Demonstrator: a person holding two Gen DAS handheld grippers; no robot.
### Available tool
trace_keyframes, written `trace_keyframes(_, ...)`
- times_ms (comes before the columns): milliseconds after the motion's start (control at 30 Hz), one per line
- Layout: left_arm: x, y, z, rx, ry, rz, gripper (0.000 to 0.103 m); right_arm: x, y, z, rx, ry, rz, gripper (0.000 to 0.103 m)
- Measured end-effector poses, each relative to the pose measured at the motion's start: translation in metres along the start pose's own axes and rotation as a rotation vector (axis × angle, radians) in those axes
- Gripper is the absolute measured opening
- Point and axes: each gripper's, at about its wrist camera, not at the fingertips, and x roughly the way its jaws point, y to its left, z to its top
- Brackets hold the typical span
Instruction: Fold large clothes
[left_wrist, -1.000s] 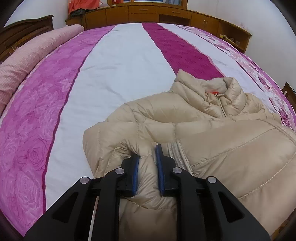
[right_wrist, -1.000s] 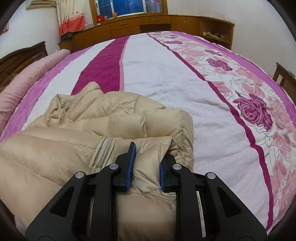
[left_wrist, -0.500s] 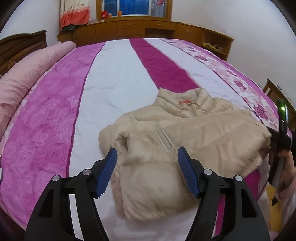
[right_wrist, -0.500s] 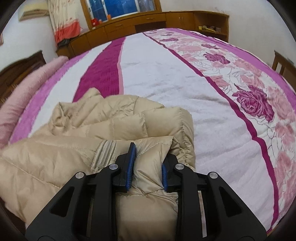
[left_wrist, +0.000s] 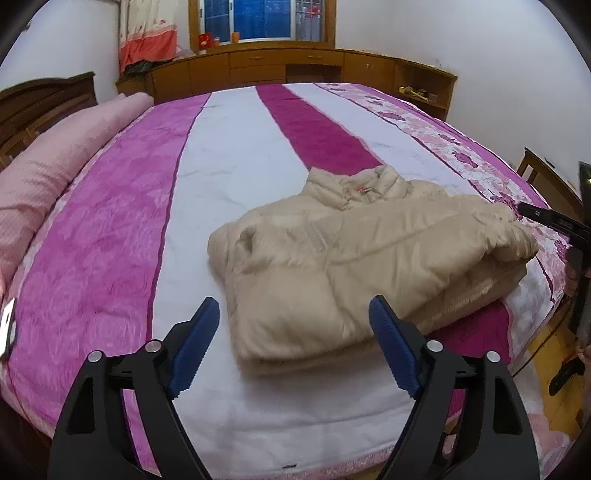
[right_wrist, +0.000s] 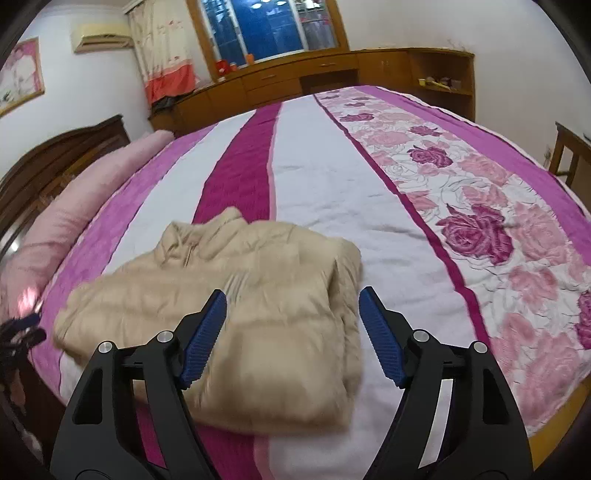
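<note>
Left wrist view — one folded jacket (left_wrist: 354, 266), two tongs gaping.

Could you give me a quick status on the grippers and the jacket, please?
Left gripper open, empty. Right gripper open, empty. Beige puffer jacket folded, flat on the bed. Nothing in the way.

A bed (left_wrist: 229, 155) wears a pink, white and magenta striped cover; a pink bolster (left_wrist: 55, 166) lies along its left edge, wooden cabinets (left_wrist: 280, 66) beyond, under a window (left_wrist: 258, 18).

Jacket (left_wrist: 369, 258) quilted, faintly glossy cloth; bedspread (left_wrist: 236, 155) matt plush.
</note>
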Motion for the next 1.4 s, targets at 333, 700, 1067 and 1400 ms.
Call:
trace_keyframes(333, 0.013, 0.012, -0.043, -0.051, 0.105, 0.031, 0.083, -0.030, -0.013, -0.051, -0.050, 0.002, -0.041, 0.076)
trace_keyframes(700, 0.044, 0.014, -0.042, -0.027, 0.120, 0.118, 0.083, 0.005, -0.017, -0.079, -0.194, 0.087, -0.161, 0.076)
trace_keyframes(1067, 0.030, 0.014, -0.018, -0.050, 0.034, 0.125, 0.083, 0.010, -0.008, -0.051, -0.238, 0.014, -0.146, 0.076)
trace_keyframes(1400, 0.031, 0.022, 0.027, -0.082, -0.115, 0.120, 0.083, 0.029, 0.000, 0.000, -0.186, -0.051, -0.104, 0.076)
